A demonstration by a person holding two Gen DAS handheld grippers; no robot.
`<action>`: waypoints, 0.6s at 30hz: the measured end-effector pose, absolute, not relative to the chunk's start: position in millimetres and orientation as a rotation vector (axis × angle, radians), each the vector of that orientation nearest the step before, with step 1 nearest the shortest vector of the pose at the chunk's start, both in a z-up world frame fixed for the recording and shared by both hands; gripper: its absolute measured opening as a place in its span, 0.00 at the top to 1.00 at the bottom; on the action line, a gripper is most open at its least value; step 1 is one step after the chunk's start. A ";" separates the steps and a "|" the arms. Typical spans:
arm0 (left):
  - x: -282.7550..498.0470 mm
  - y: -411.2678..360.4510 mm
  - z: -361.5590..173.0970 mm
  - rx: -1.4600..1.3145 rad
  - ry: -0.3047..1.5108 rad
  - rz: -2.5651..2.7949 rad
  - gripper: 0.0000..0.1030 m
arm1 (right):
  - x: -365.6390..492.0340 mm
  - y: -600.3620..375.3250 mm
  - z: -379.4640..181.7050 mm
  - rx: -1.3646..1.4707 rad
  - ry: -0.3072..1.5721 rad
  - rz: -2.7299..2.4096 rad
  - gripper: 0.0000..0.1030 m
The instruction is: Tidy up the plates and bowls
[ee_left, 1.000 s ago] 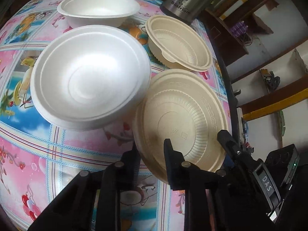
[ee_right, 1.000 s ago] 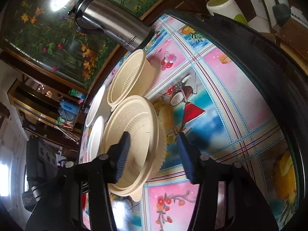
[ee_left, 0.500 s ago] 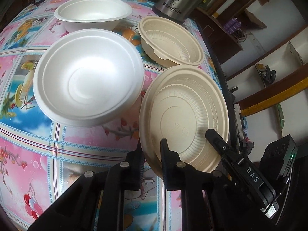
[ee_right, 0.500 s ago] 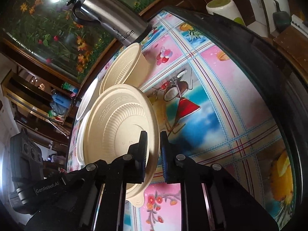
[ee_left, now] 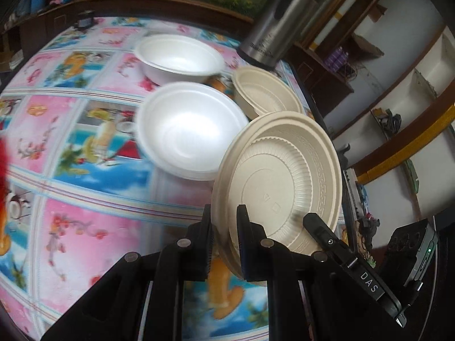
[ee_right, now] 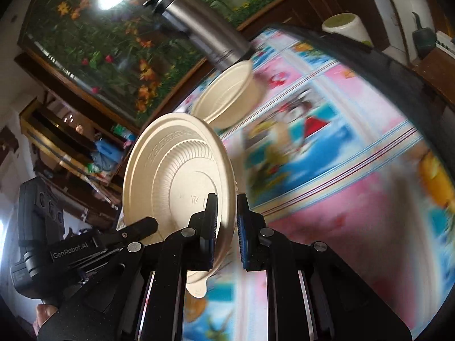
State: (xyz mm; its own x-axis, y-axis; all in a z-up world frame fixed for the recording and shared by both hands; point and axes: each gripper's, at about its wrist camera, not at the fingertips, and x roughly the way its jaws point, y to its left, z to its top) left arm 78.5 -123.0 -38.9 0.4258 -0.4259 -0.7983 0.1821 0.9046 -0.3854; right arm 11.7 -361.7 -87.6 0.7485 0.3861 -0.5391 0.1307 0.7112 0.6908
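Both grippers grip the same beige plate by its rim; the left gripper (ee_left: 223,237), at the bottom centre of the left view, has its fingers narrow and pinched on the near edge of the plate (ee_left: 284,182); the right gripper (ee_right: 226,228), at the bottom centre of the right view, is likewise clamped on the plate (ee_right: 176,176), one finger on the plate's face and the other behind it.

The plate is tilted steeply, lifted off the tablecloth (ee_left: 85,227); a second rim shows behind it in the left view, so it may be two plates nested, though I cannot tell for certain.

Beyond it, in the upper middle of the left view, a beige bowl (ee_left: 267,93) sits near a steel flask (ee_left: 275,37); two white bowls lie to its left, the near one (ee_left: 190,130) just beside the plate, the far one (ee_left: 179,56) behind.

The step in hand looks like carrying the plate to a stacking spot; the next move calls for levelling it and keeping both grips even, lest the thin rim flex or slip.
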 end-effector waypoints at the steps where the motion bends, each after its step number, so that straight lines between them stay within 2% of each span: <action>1: 76.5 -110.5 -35.9 -0.261 1.053 -0.372 0.86 | 13.5 -353.3 -86.0 0.779 0.734 0.170 0.88; 18: 29.0 136.0 -0.1 -0.448 0.842 -0.025 0.87 | 77.3 -96.9 -55.0 0.605 0.871 0.543 0.87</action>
